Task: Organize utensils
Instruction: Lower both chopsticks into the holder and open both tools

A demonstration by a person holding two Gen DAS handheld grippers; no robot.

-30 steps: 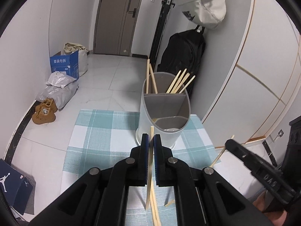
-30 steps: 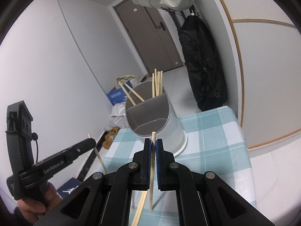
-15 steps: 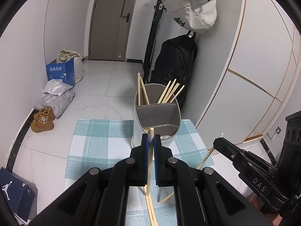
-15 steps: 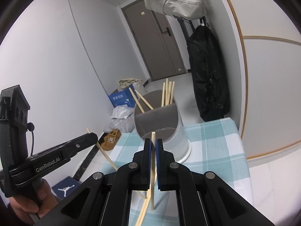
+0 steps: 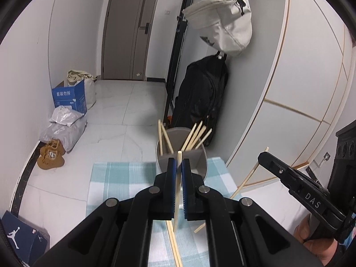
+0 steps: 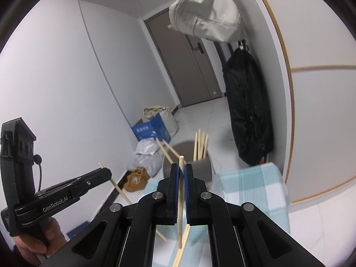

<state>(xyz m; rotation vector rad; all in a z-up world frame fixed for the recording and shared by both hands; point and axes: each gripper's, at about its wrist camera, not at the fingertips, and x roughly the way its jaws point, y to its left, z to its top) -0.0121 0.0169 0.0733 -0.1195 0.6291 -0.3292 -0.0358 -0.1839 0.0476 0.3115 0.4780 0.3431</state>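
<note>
While both jaws pinch chopsticks, only the left view shows shoes [image 5: 50, 156].

Checked cloth [image 5: 115, 178] bears holder [image 5: 201, 162], loose chopsticks [image 5: 175, 251]

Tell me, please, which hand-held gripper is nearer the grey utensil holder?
Hard to call: the left hand-held gripper and the right hand-held gripper both hover just short of the utensil holder, each clamping a chopstick.

We see both views evenly lit by soft indoor light, with a faint sheen on the floor [image 5: 124, 113] and weak shadows. Fisheye distortion bends the walls and blackens the corners; the right view's cloth [image 6: 251, 191] looks motion-blurred.
</note>
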